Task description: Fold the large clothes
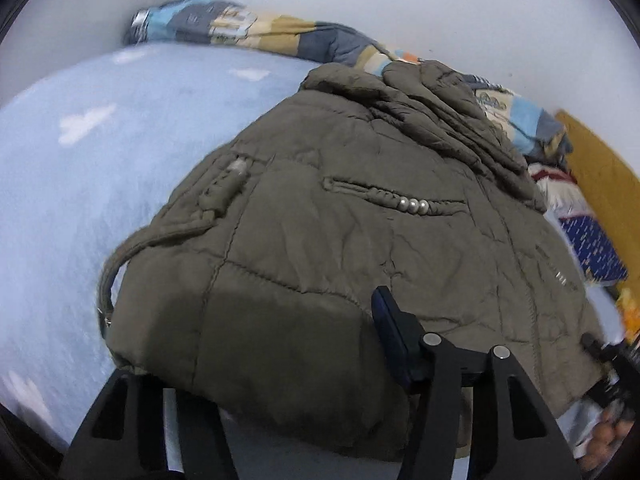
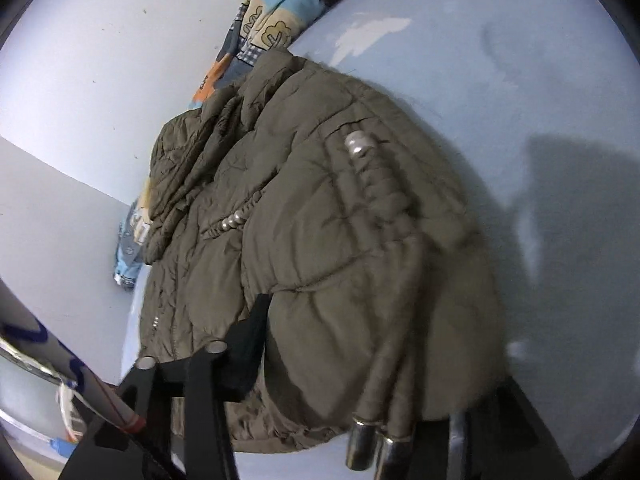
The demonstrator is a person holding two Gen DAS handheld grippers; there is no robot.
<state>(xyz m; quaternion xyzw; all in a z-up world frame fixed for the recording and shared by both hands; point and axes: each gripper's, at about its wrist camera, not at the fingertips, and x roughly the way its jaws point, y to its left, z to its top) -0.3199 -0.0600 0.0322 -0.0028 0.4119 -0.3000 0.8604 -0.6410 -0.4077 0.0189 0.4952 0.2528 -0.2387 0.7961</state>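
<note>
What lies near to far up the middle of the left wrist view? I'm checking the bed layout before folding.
Left tongs → olive padded jacket → its pearl trim → bunched hood → patchwork quilt → white wall.

a quilted olive jacket [image 2: 320,240] lies folded on a pale blue bedsheet [image 2: 500,80], three pearl beads [image 2: 234,220] on its front. two drawcords with metal tips [image 2: 374,444] hang over its near edge. the right gripper [image 2: 360,360] straddles that near edge, one black finger [image 2: 250,344] resting on the fabric, the other blurred at the right. a patchwork blanket [image 2: 272,20] is bunched against the wall [image 2: 100,80].
</note>
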